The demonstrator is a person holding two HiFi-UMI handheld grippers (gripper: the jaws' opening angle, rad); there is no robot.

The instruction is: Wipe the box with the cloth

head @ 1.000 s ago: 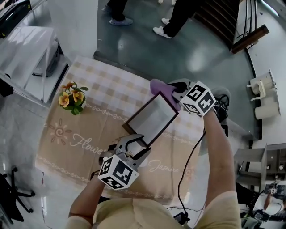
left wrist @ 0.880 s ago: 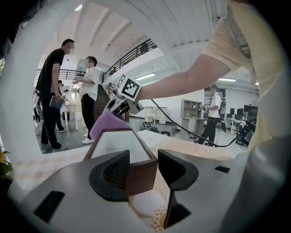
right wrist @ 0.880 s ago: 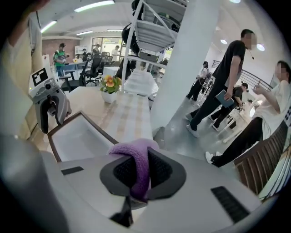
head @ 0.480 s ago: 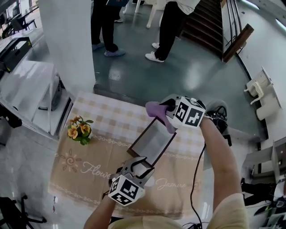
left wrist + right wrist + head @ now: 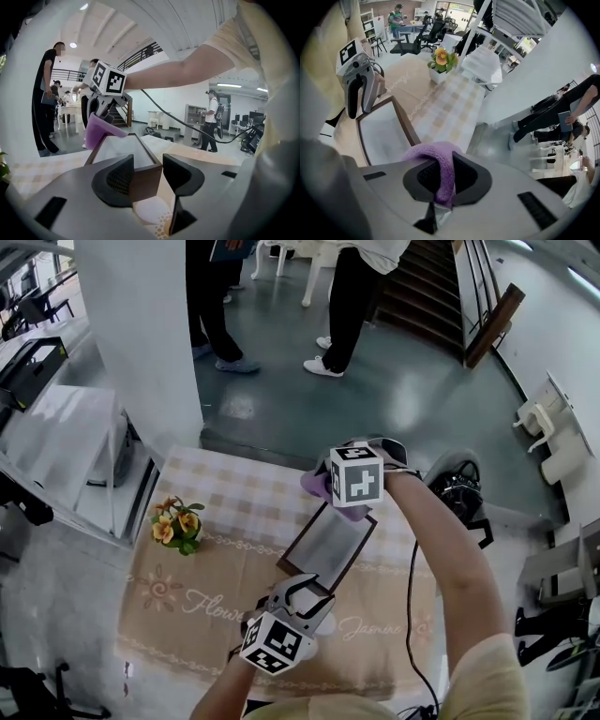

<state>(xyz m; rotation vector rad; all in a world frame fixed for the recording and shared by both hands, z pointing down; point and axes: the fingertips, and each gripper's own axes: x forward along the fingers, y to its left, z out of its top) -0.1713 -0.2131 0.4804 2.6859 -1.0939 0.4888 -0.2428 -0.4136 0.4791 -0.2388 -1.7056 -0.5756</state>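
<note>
A flat box (image 5: 328, 545) with a dark brown rim and a pale top lies slanted on the tablecloth (image 5: 187, 601). My left gripper (image 5: 305, 594) is shut on its near corner; in the left gripper view the brown corner (image 5: 143, 180) sits between the pads of this gripper (image 5: 146, 168). My right gripper (image 5: 343, 504) points steeply down at the box's far end, shut on a purple cloth (image 5: 319, 487). In the right gripper view the cloth (image 5: 436, 164) is pinched between the jaws of the gripper (image 5: 440, 177) and drapes over the box's far edge (image 5: 401, 122).
A small pot of orange and yellow flowers (image 5: 178, 526) stands at the table's left. A white pillar (image 5: 141, 343) rises behind the table, and people (image 5: 352, 296) stand on the floor beyond. A black cable (image 5: 411, 615) hangs under my right arm.
My right gripper has rolled and shifted left along the box's far end, taking the purple cloth with it. The left gripper keeps its hold on the near corner.
</note>
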